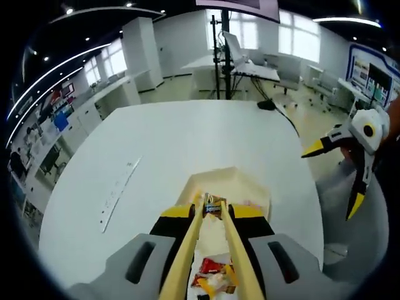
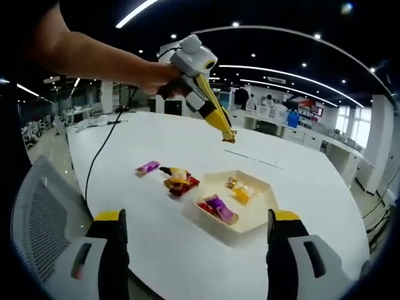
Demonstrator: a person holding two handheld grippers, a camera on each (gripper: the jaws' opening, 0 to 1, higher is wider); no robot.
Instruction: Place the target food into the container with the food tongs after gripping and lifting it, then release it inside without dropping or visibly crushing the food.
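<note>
My left gripper (image 1: 214, 211) is shut on a pair of pale wooden tongs (image 1: 187, 250). The tong tips pinch a small wrapped snack (image 1: 213, 205) above the white hexagonal container (image 1: 250, 187). In the right gripper view the left gripper (image 2: 215, 115) hangs above the table. Its tongs (image 2: 226, 132) hold the small snack over the far side of the container (image 2: 262, 215). A purple-and-red packet (image 2: 216, 209) and an orange one (image 2: 241, 193) lie inside it. My right gripper (image 2: 197, 215) stands wide open and holds nothing. It also shows as the right gripper (image 1: 334, 178) off the table's edge.
A purple packet (image 2: 148, 167) and a red-and-yellow packet (image 2: 179, 180) lie on the white round table (image 2: 137, 206) left of the container. A clear ruler (image 1: 119, 190) lies on the table. A grey mesh chair (image 2: 37, 212) and a black cable (image 2: 103, 147) are nearby.
</note>
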